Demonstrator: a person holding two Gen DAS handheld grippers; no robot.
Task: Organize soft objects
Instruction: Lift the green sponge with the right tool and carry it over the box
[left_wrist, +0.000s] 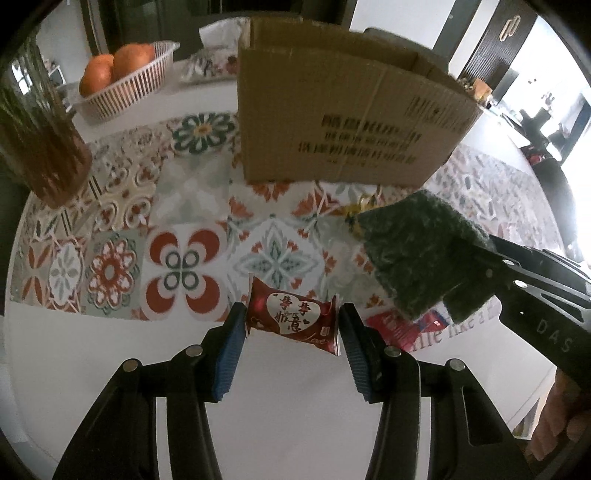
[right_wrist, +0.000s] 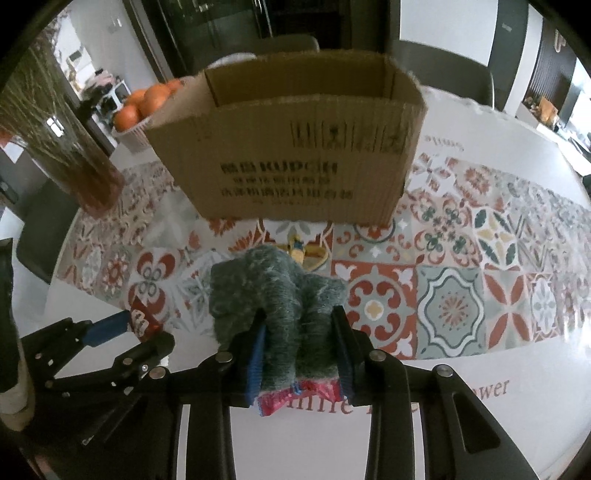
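The surface (right_wrist: 498, 424) under my fingers was a white round tabletop with printed lettering near its front edge. A patterned tile-print runner (right_wrist: 461, 295) lay across its middle. On the runner stood an open cardboard box (right_wrist: 288, 162), far and central. To the far left stood a glass vase of dried stems (left_wrist: 48, 147), and beyond it a white basket of oranges (left_wrist: 125, 88) sat on the bare white. A small yellow item (right_wrist: 299, 253) lay just near the box; I could not tell what it was.
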